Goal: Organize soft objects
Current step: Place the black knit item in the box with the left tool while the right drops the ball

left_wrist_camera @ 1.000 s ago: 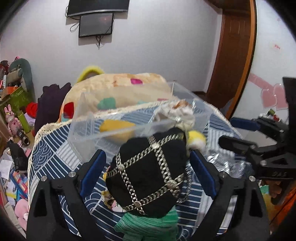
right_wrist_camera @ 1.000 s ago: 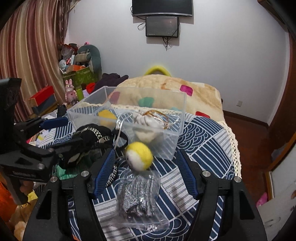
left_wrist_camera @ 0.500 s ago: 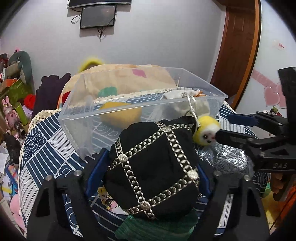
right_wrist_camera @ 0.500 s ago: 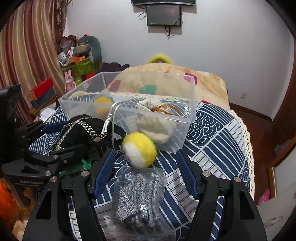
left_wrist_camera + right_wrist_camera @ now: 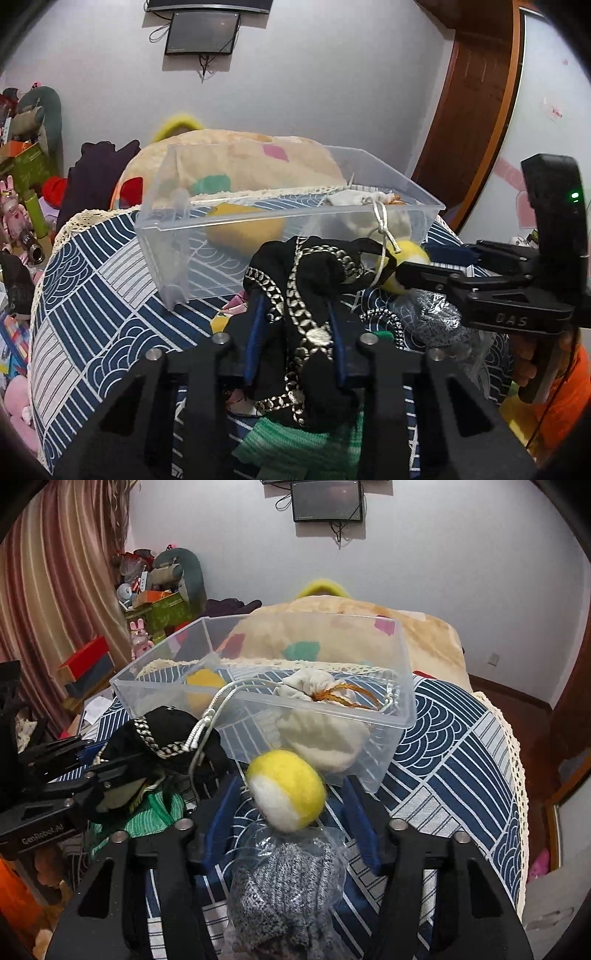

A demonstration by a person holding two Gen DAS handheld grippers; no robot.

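The left tongs (image 5: 293,328) have just been closing and now pinch the black fabric pouch with silver chain trim (image 5: 303,280), which bulges up between their blue pads. The right tongs (image 5: 288,805) have also just been narrowing and stand half open around the yellow-and-white felt ball (image 5: 286,788); whether the pads touch it I cannot tell. Just behind both tongs on the table's blue-and-white patterned cloth (image 5: 454,746) sits the clear plastic box (image 5: 399,686), holding a cream drawstring bag (image 5: 317,701), and below the ball lies a grey knit item in a clear wrapper (image 5: 288,886).
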